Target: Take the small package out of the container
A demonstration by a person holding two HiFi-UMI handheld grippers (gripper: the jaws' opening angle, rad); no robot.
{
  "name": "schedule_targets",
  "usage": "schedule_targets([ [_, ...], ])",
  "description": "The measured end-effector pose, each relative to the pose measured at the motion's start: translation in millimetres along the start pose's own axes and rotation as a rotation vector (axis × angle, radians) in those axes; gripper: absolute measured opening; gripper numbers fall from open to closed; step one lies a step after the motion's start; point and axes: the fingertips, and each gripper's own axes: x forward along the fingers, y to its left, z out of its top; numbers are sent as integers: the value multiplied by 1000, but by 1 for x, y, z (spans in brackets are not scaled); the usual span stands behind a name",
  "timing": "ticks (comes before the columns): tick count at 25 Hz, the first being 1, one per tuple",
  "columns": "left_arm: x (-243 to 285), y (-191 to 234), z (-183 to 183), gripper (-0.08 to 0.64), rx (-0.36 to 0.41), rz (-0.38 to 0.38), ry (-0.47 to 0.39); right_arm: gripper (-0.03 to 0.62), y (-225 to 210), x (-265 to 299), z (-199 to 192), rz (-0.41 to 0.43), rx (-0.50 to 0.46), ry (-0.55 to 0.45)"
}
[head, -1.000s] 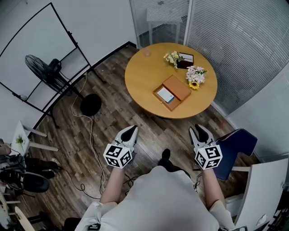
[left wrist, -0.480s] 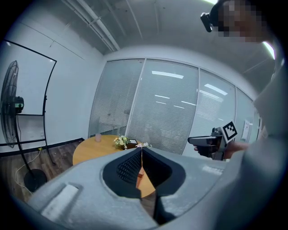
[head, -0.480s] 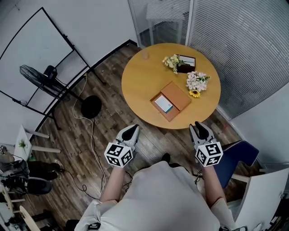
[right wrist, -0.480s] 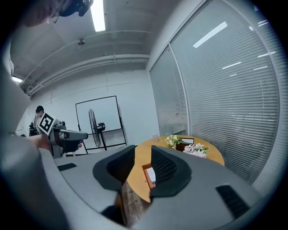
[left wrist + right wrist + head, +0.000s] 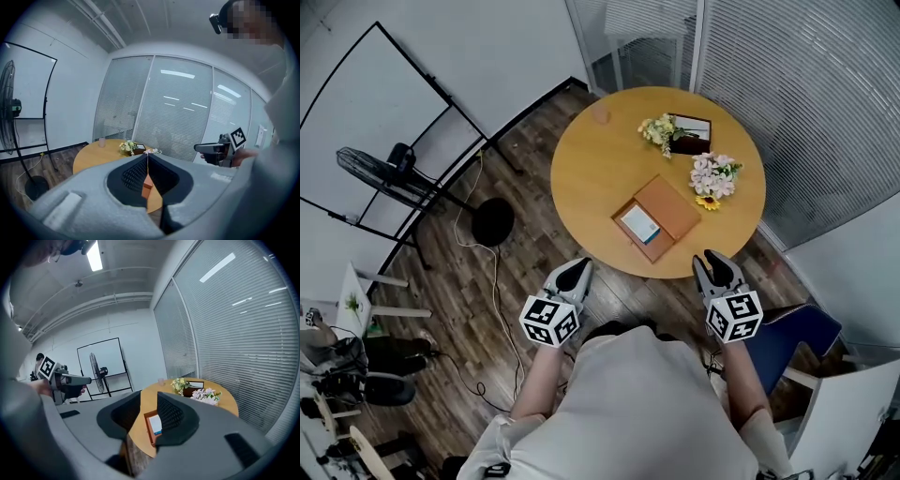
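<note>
I hold both grippers over the floor, just before the near edge of the round table (image 5: 595, 164), so the step in hand is the reach toward the container (image 5: 630, 233). It lies open close to the near edge of the table. Its lid (image 5: 672, 206) is folded flat toward the right edge. The small package (image 5: 640, 223), white with some blue, lies flat inside the container and nothing touches it.

My right gripper (image 5: 715, 260) has its jaws a little apart and there is nothing between them. In the right gripper view the package sits exactly in this gap, so I think the line is already good. My left gripper (image 5: 573, 273) has its jaws together and holds nothing.

To do the step well, I would bring the right gripper forward over the near edge and tip it more downward. I would probably open the jaws wider before they go inside the walls. I would take the package on two opposite sides and lift it straight up until it is above the rim.

The container looks light, so it may slide or rise with the package. The left gripper can press on the lid to keep it in place.

The flowers (image 5: 713, 175) near the right edge are well apart from this path.
</note>
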Motion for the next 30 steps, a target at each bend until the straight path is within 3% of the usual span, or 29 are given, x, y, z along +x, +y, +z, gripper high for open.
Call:
schedule_targets([
  [8, 38, 39, -1, 20, -14, -27, 33, 101, 1, 49, -13, -12, 22, 58],
  [19, 108, 120, 18, 20, 19, -181, 106, 101, 4, 142, -27, -130, 69, 146],
  [30, 167, 172, -17, 20, 71, -363, 240, 127, -10, 224, -116, -260, 242, 326],
])
